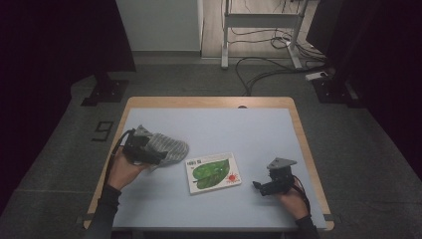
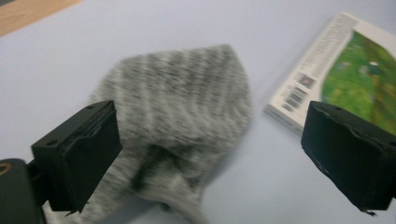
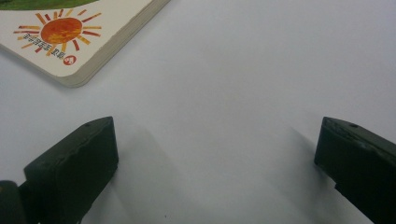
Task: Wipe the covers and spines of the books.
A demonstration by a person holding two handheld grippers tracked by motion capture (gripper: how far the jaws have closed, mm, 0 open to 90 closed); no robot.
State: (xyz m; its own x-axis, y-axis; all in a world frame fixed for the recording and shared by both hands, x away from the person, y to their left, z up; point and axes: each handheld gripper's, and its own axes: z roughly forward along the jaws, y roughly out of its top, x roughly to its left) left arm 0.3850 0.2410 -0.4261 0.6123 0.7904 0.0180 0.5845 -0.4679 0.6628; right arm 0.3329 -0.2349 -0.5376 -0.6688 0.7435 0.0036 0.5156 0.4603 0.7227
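On the blue mat (image 1: 209,129), left of centre: grey striped sock (image 1: 168,147), lying flat (blurred up close). Picture book (image 1: 213,172) just beside it, mid-table. Left gripper (image 1: 149,155) over the sock, jaws spread wide, nothing held. Right gripper (image 1: 257,186) near the book's corner, jaws wide, empty.

barcode on book (image 1: 213,172), floor marking "9" (image 1: 103,130)

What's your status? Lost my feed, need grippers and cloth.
Left gripper open, jaws wide over the grey striped cloth. Right gripper open, over bare mat. Book lies flat between them, clear of the cloth.
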